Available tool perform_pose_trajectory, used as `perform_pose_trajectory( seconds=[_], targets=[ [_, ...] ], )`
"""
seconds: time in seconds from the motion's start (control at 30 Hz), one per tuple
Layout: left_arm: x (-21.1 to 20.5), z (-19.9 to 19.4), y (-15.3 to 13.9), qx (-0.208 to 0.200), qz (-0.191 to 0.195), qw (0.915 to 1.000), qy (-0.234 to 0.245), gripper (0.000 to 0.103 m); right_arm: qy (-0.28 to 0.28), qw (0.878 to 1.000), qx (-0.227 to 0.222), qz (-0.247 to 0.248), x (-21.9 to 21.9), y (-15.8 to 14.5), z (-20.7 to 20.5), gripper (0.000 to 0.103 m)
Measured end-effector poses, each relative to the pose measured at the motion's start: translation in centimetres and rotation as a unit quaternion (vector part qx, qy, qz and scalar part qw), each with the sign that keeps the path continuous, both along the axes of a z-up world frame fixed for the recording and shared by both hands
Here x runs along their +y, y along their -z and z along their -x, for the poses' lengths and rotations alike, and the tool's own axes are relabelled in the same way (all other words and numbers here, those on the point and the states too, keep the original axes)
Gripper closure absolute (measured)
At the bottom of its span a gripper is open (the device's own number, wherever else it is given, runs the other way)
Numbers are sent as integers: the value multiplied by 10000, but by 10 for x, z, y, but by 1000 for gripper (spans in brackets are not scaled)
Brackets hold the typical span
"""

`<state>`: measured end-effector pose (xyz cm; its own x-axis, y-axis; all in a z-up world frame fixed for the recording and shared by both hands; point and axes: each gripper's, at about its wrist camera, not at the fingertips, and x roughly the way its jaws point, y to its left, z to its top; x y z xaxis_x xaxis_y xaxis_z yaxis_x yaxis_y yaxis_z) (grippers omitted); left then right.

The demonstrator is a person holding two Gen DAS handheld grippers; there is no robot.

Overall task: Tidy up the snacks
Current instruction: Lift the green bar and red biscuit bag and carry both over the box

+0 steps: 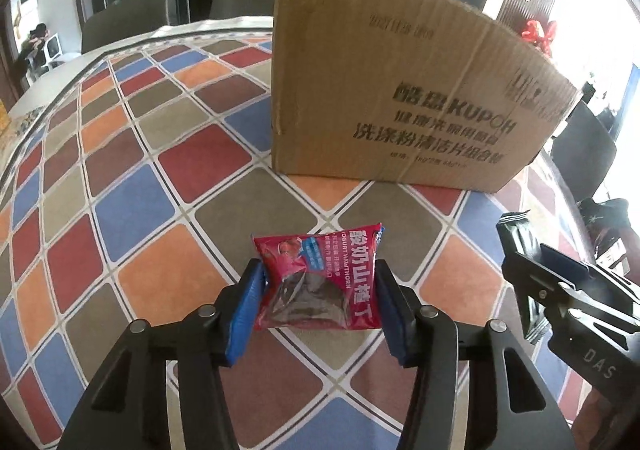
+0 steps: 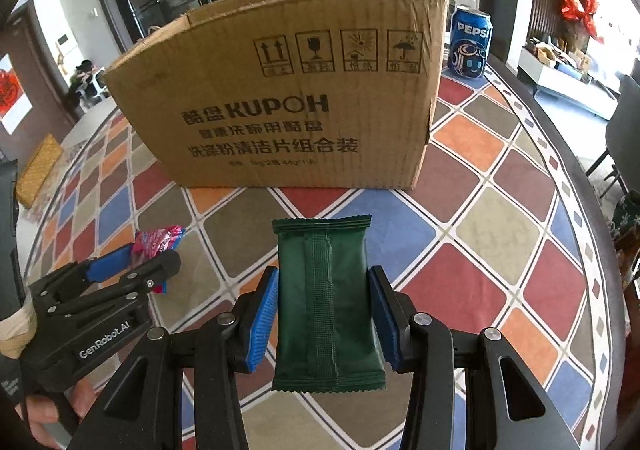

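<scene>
Left wrist view: the left gripper (image 1: 318,292) clamps its fingers on a red snack packet (image 1: 318,276) above the table (image 1: 132,154), before the cardboard box (image 1: 400,90).

Right wrist view: the right gripper (image 2: 324,310) fingers grip a green snack packet (image 2: 326,302); a Pepsi can (image 2: 470,42) stands beside the box's right end.

Surface (image 2: 496,226): cloth of multicoloured diamond tiles. Brown corrugated cardboard box (image 2: 288,106) stands at far centre; blue Pepsi can (image 2: 470,44) upright just beyond its right corner.
</scene>
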<state>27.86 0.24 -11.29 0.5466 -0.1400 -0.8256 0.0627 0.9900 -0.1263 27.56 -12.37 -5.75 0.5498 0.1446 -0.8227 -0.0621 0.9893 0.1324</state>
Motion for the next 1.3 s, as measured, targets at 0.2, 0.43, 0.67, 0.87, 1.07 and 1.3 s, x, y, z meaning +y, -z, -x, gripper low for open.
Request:
perform_pose_trajectory(
  seconds=[0.2, 0.43, 0.67, 0.87, 1.07, 1.3],
  targets=[
    [-2, 11, -24, -256, -19, 9997, 52, 50, -37, 9998, -195, -78, -2, -16, 5, 57],
    [-8, 23, -62, -650, -34, 9978, 138, 50, -38, 9985, -511, -179, -9, -40, 11, 57],
    [-14, 27, -98, -1028, -45, 9944, 235, 50, -31, 9954, -927, -254, -17, -70, 15, 57],
    [-16, 24, -125, -1328, -70, 9908, 267, 50, -34, 9918, -1245, -293, -21, -94, 12, 57],
    [-17, 15, -146, -1526, -123, 9877, 313, 50, -77, 9879, -1522, -275, -20, -117, 7, 57],
    [-20, 2, -164, -1672, -195, 9850, 367, 50, -150, 9846, -1724, -251, -19, -135, -2, 57]
  ],
)
